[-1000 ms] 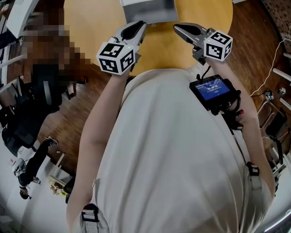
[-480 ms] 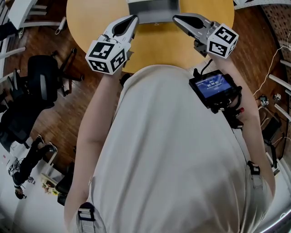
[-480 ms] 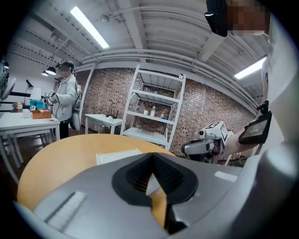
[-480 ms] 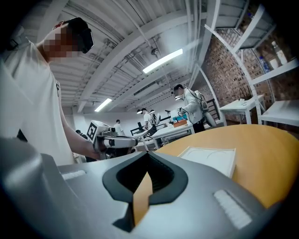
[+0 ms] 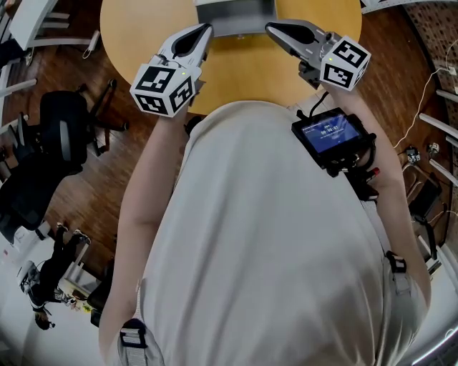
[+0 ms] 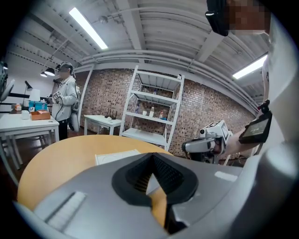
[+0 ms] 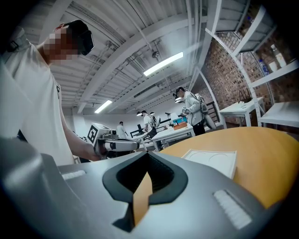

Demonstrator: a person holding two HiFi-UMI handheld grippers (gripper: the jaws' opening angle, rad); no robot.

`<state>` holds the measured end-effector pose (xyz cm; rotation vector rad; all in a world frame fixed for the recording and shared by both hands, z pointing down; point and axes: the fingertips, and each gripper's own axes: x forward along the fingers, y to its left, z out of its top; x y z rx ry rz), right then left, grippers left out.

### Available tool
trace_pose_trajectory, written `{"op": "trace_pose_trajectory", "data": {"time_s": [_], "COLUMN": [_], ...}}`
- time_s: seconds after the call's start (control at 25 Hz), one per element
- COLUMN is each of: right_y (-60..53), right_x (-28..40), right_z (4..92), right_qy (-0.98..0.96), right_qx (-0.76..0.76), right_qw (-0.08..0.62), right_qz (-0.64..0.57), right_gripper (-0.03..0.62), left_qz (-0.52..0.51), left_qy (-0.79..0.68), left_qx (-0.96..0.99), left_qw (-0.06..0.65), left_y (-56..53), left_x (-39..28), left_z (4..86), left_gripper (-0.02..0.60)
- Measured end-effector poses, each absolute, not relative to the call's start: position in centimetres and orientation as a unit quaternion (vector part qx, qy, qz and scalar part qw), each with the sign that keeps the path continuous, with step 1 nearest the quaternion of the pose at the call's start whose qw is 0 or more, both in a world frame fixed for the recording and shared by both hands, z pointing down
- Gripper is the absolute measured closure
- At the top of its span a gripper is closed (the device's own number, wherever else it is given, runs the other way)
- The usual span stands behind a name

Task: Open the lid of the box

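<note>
A flat white box (image 5: 235,16) lies on the round yellow table (image 5: 143,36) at the head view's top edge, its lid down. My left gripper (image 5: 204,30) hovers just off the box's near left corner, shut with nothing in it. My right gripper (image 5: 274,30) hovers off the near right corner, also shut and empty. The left gripper view shows the box (image 6: 117,157) beyond my closed left gripper (image 6: 152,158), with the right gripper (image 6: 205,142) across from it. The right gripper view shows the box (image 7: 210,161) past my right gripper (image 7: 147,158).
A device with a blue screen (image 5: 329,136) is strapped to the person's right forearm. A black office chair (image 5: 64,132) stands on the wooden floor at left. White shelving (image 6: 152,112) and a person wearing a headset (image 6: 65,98) stand beyond the table.
My left gripper has drifted a little to the left, away from the box's corner. The right gripper has hardly moved.
</note>
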<state>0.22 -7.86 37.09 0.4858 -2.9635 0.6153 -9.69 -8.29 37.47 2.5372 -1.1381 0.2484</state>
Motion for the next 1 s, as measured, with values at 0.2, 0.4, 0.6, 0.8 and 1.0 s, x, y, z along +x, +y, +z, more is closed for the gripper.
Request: {"op": "trace_pose_trajectory", "data": {"time_s": [0.2,0.4,0.6,0.8,1.0], "right_y": [-7.6,-6.9,-6.9,-6.7,-6.6], "right_x": [0.1,0.0,-0.1,-0.5,-0.6], "right_z": [37.4,37.3,37.2,37.4,37.5], "right_qy": [-0.966,-0.966,-0.966,-0.965,-0.966], "right_qx": [0.157,0.159,0.158,0.156,0.150], "right_qw": [0.048,0.049,0.050,0.053,0.054], "right_qz": [0.199,0.200,0.200,0.203,0.203], "right_gripper": [0.594,0.594,0.594,0.594,0.594], "left_qz": [0.089,0.089,0.088,0.089,0.088], "left_qy": [-0.401,-0.400,-0.397,-0.399,-0.403], "left_qx": [0.894,0.895,0.896,0.895,0.893], "left_qw": [0.177,0.176,0.176,0.177,0.180], "left_y": [-8.3,-7.7,-7.7,-7.6,-7.4], "left_x": [-9.8,-9.8,-9.6,-10.0,-10.1], "left_z": [37.5,37.3,37.2,37.3,37.4], "left_gripper": [0.581,0.581,0.581,0.581,0.581]}}
